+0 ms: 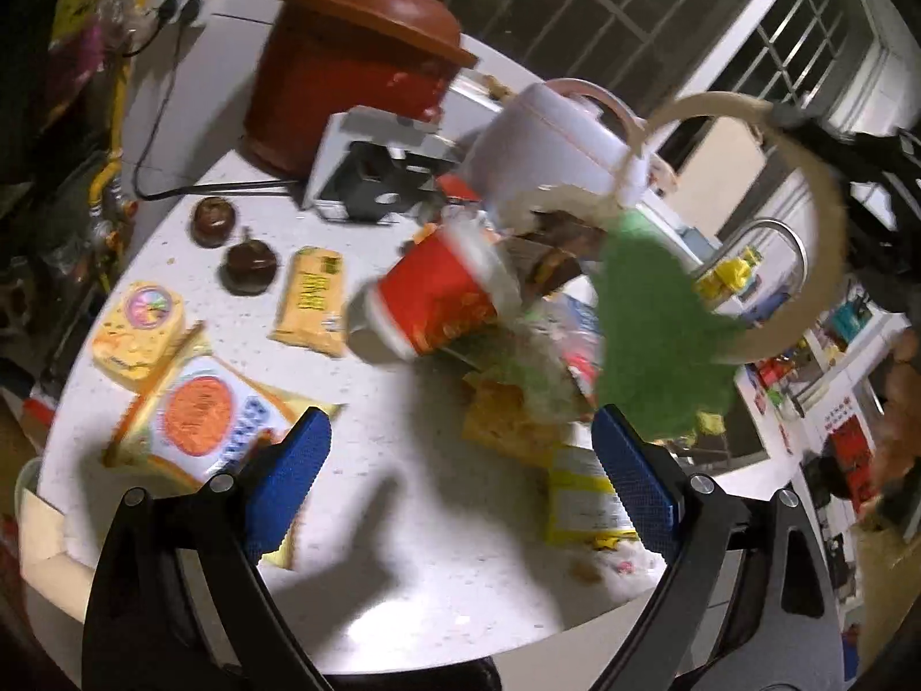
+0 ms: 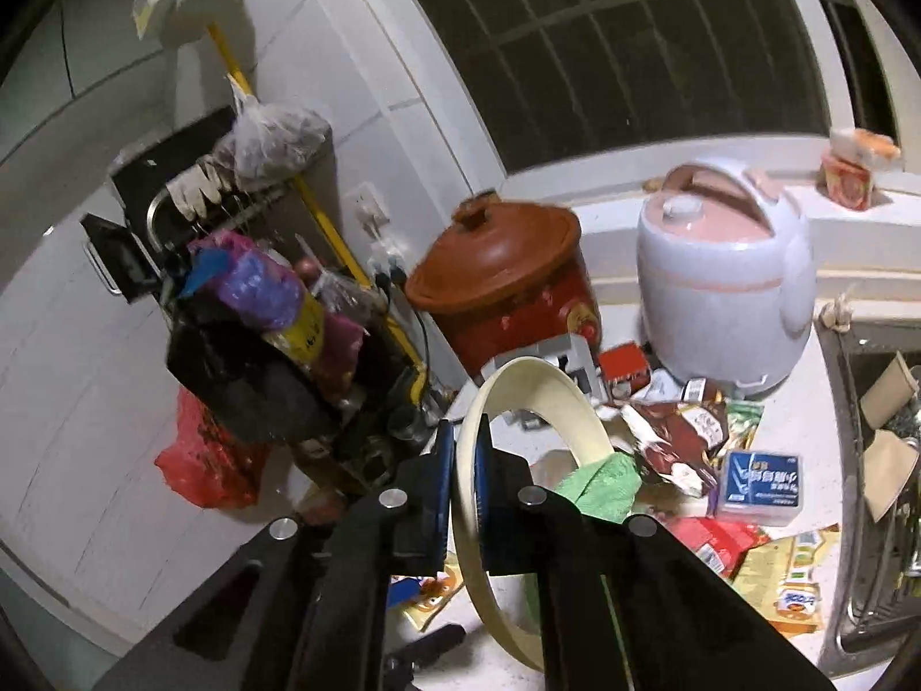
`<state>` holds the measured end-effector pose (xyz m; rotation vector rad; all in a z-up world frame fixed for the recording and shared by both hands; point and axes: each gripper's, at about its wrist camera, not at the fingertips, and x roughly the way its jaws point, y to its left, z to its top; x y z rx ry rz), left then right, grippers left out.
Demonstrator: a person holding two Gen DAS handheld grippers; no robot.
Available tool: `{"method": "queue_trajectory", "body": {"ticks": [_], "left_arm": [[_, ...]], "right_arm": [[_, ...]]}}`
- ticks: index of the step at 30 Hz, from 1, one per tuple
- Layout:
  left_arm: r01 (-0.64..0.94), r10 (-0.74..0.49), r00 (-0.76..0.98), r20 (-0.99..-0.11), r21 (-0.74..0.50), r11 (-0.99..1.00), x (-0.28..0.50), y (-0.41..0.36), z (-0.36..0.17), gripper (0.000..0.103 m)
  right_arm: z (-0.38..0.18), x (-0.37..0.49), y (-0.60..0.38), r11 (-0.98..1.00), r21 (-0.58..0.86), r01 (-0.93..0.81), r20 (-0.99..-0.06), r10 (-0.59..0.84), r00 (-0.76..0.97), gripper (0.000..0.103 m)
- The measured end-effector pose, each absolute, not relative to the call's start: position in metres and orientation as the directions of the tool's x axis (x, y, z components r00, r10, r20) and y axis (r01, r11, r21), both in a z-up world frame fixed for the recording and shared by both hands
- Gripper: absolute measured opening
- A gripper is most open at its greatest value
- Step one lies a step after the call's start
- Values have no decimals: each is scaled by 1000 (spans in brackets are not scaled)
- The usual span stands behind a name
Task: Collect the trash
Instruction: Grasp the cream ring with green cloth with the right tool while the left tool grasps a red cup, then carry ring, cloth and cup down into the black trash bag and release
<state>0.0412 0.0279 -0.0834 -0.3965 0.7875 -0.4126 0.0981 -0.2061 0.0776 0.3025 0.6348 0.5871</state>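
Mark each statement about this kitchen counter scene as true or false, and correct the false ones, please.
1. The right tool is shut on the cream ring. True.
2. The left tool holds the red cup. False: its jaws stand open with nothing between them, and the cup lies tipped among the wrappers on the counter.
3. A green cloth hangs from the ring. True.
4. The brown lid lies on the counter beside the red pot. False: the lid sits on top of the pot.
5. The white rice cooker stands to the right of the red pot in the right wrist view. True.
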Motion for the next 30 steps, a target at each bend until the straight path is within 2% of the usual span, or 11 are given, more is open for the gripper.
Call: {"method": "queue_trajectory", "body": {"ticks": [6,11,13,15,16,18,19,20,22,26,30], "left_arm": [[133,-437,633,-639,-466,875,79,43,-91,90],[91,-326,616,-717,-346,934,129,20,-99,90],[70,-326,585,-743,-355,932,143,18,-108,89],[91,-347,566,-748,-361,928,149,13,-116,68],[100,-352,563,-748,-362,927,150,12,-118,66],[118,-365,586,-724,-369,922,145,12,-115,55],[122,-382,587,-714,-388,913,143,15,-114,47],[122,-394,592,-703,-405,906,141,17,-111,34],[127,-436,604,-667,-459,879,137,27,-104,22],[160,-472,603,-643,-482,861,133,28,-94,14],[179,-484,627,-611,-491,852,126,28,-79,12]], "right_arm": [[107,85,-222,797,414,-440,-432,597,676,8],[117,78,-231,808,399,-434,-428,583,690,8],[116,75,-235,809,402,-428,-428,580,693,8],[113,75,-240,812,409,-417,-433,575,695,8],[111,75,-242,812,415,-412,-434,574,695,8],[107,75,-248,812,426,-399,-436,570,696,8],[106,75,-250,812,430,-395,-436,569,697,8],[104,74,-253,811,435,-391,-434,569,698,8],[102,75,-256,811,441,-384,-433,567,700,8],[101,75,-257,807,451,-381,-427,570,702,8],[101,74,-256,803,452,-389,-421,577,700,8]]}}
